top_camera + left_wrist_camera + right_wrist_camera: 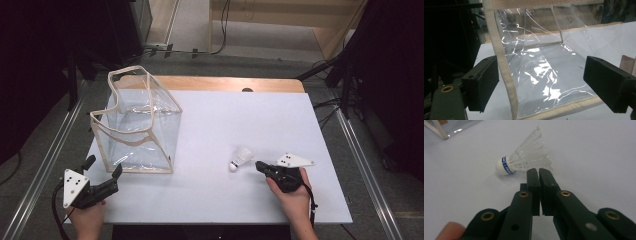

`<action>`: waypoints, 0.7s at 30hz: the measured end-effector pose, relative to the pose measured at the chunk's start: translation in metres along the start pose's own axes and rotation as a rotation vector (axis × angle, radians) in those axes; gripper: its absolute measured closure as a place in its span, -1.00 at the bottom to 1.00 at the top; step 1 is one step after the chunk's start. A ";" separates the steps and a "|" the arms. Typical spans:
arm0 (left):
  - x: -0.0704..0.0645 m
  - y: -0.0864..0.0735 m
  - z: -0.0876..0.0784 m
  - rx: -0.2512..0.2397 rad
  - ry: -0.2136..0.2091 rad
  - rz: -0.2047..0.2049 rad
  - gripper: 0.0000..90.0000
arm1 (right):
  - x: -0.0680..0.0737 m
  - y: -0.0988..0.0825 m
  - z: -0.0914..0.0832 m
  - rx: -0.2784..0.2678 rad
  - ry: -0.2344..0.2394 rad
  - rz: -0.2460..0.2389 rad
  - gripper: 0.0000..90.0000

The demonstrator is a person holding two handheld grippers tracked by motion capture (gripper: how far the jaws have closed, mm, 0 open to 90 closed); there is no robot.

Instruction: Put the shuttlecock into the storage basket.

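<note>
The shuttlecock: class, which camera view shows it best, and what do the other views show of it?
The right gripper view shows the shuttlecock best: it lies close ahead on its side, with white feathers, cork and blue band all plain. The high view shows it small, lying on the white table. The left gripper view looks into the clear bag instead.

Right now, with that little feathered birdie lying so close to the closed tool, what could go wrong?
The right tool is shut with nothing between its jaws, tips almost at the shuttlecock feathers; a nudge could roll it away or bend them. The left tool is open beside the clear bag, which looks flimsy and might tip.
</note>
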State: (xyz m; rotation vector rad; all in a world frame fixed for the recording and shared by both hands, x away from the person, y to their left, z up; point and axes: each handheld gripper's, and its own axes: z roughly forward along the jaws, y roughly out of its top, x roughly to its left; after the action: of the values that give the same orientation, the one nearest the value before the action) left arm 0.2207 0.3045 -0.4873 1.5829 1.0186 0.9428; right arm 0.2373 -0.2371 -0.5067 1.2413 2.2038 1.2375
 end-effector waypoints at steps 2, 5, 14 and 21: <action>0.000 0.000 0.000 -0.001 0.001 -0.001 -0.70 | 0.001 0.003 0.004 0.032 0.003 -0.017 0.94; 0.000 0.000 0.000 0.000 -0.001 -0.001 -0.70 | 0.004 0.007 0.012 0.075 0.003 -0.035 0.94; 0.000 0.000 0.000 -0.004 -0.003 -0.005 -0.70 | 0.004 0.019 0.027 0.119 -0.044 -0.044 0.94; 0.000 0.000 0.000 -0.003 -0.003 -0.004 -0.70 | 0.005 0.025 0.037 0.128 -0.038 -0.048 0.94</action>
State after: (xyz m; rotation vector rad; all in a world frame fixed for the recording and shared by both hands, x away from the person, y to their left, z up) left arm 0.2207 0.3048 -0.4873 1.5785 1.0172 0.9382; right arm 0.2710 -0.2079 -0.5068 1.2402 2.3032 1.0604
